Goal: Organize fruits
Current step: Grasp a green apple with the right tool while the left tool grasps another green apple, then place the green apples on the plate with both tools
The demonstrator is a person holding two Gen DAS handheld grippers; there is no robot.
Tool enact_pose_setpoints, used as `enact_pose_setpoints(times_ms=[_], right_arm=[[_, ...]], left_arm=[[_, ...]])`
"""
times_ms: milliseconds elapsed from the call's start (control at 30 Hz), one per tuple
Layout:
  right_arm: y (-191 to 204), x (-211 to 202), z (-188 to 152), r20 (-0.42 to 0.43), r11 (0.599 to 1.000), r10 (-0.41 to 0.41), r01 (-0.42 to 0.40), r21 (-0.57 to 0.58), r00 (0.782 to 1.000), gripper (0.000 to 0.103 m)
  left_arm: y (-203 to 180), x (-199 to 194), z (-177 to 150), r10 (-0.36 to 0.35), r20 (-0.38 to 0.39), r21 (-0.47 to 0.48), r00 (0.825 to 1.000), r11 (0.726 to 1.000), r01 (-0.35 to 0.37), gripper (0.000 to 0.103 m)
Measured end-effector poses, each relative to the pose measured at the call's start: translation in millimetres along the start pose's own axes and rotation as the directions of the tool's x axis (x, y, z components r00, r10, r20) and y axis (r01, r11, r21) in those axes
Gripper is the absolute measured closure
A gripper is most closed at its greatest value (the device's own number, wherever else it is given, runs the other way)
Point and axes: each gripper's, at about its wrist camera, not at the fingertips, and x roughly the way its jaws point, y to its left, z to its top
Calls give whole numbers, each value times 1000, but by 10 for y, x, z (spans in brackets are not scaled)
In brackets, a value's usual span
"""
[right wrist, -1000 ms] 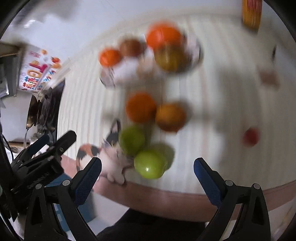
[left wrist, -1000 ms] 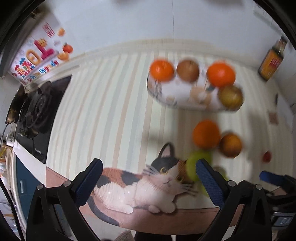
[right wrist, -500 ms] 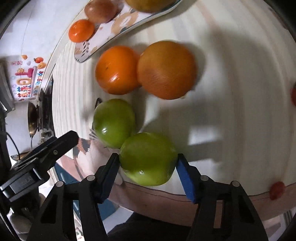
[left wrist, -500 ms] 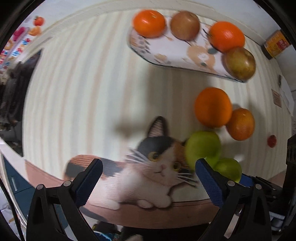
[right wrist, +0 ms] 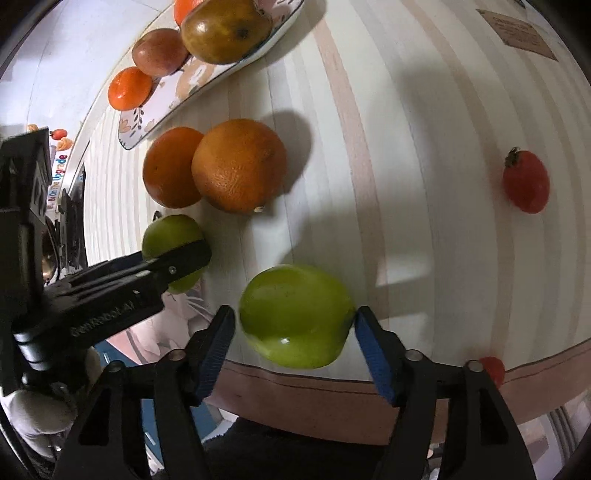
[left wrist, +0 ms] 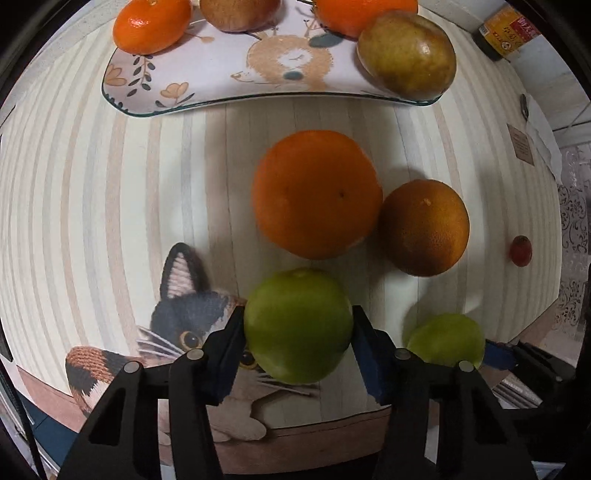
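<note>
My left gripper is shut on a green fruit near the table's front edge, over the cat picture. My right gripper is shut on a second green fruit, which also shows in the left wrist view. Two oranges lie touching just beyond the green fruits. The patterned plate at the back holds several fruits: a mandarin, a brown fruit, and a yellow-green fruit.
A small red tomato lies on the striped tablecloth to the right, another at the table's front edge. A jar stands at the back right. The left gripper's body fills the right view's left side.
Both grippers moved forward and down to the green fruits. The left gripper went from wide open to closed on its fruit; the right stayed closed around its fruit.
</note>
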Motion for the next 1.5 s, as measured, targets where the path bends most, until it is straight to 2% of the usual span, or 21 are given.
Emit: enact_pose_setpoints(times_ms=[167,400,467,533,700,833,967,1133,1233,1367,1500], right_arm=[[30,-7,-19,-6,1000,1,-1,6,1000,30],[3,80,-6,3,1000,-19,18,7,1000,32],[53,98,-7,19,999,-41,41,-7,999,37],[69,85,-8,31,999,-50,50,-20,998,37],[85,-10,10,67,999,-36,38,-23,997,37],[234,-213,92,105,999,1,3,-40,995,37],[496,-482,286,164,996,54,-41,-82,985,37],[939,-597,758,226,988,87,-56,-143,970,37],[1166,-509,1008,233,986,78,-40,-164,969,37],[1420,-310,1289,232,983,53,-11,-182,971,37],[1520,-135,1480,223,983,43,-2,-184,974,37]], left_arm=[[181,-40,-220,30,4,-25,1000,999,-29,51],[329,-87,-424,25,20,-69,999,997,-24,51],[350,-100,-409,27,25,-74,999,997,-25,51],[344,-111,-451,26,36,-77,999,997,-23,51],[425,-275,-382,20,68,-78,997,997,-15,51],[534,-556,-352,-14,107,-88,994,996,24,51],[645,-993,-98,-67,171,-102,983,991,85,51],[944,-1275,537,-98,192,-129,977,984,124,51],[1015,-1209,846,-75,166,-139,983,985,99,51],[1150,-951,1182,-102,96,-168,990,979,117,51],[1194,-790,1335,-116,55,-182,992,975,124,51]])
